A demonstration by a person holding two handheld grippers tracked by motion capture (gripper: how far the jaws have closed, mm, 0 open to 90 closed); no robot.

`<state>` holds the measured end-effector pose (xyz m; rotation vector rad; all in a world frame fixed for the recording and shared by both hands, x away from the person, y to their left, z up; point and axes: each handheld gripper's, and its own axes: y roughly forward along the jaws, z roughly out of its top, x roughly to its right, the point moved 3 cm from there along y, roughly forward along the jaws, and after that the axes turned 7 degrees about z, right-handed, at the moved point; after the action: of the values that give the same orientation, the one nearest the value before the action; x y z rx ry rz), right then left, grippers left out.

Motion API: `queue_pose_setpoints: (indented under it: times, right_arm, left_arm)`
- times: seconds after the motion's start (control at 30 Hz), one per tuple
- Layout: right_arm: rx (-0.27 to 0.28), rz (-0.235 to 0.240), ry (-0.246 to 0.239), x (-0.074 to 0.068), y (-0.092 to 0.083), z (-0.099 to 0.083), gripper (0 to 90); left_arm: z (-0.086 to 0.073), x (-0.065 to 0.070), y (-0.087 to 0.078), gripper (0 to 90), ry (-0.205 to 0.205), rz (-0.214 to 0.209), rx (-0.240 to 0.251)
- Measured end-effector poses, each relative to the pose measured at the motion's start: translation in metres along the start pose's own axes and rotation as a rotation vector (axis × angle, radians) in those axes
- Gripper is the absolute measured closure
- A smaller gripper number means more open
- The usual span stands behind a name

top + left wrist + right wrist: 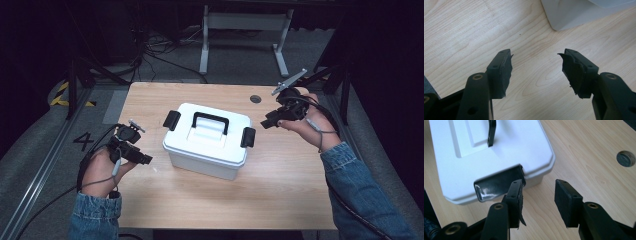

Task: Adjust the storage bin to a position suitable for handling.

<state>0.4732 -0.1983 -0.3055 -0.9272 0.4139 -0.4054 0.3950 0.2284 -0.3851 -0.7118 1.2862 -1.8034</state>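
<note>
Both my grippers, left gripper (535, 63) and right gripper (537, 195), have jaws spread wide, holding nothing. White lidded storage box (207, 140) sits just beyond them on the table (280, 190), latches apparently closed; I judge nothing started yet.

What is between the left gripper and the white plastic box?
Bare light wooden tabletop, seen in the left gripper view, separates the left gripper from the white plastic box.

I was working in a lab-like recording space: dark curtained surrounds, loose cables (150, 47) on grey floor, hazard tape (62, 95), metal rail (45, 155).
</note>
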Motion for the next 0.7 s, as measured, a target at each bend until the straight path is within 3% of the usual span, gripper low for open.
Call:
queue_pose_setpoints:
  times: [0.07, 0.13, 0.43, 0.67, 0.7]
  right_arm:
    - [0.002, 0.01, -0.004, -0.001, 0.003, 0.006, 58.7]
    - [-0.001, 0.018, -0.012, -0.003, 0.006, 0.013, 58.6]
    - [-0.008, 0.074, -0.059, -0.015, 0.028, 0.045, 56.7]
    - [-0.02, 0.118, -0.088, -0.022, 0.045, 0.066, 55.5]
    - [-0.021, 0.123, -0.091, -0.023, 0.048, 0.07, 55.4]
  left_arm:
    - [0.001, -0.002, 0.001, 41.1, 0.017, 0.01, 0.001]
    - [0.001, -0.001, 0.002, 41.1, 0.0, -0.004, 0.0]
    - [0.005, -0.004, 0.003, 41.1, 0.011, 0.003, -0.002]
    - [0.002, -0.006, 0.003, 41.1, -0.009, -0.006, -0.006]
    - [0.002, -0.008, 0.003, 41.1, 0.008, 0.002, 0.0]
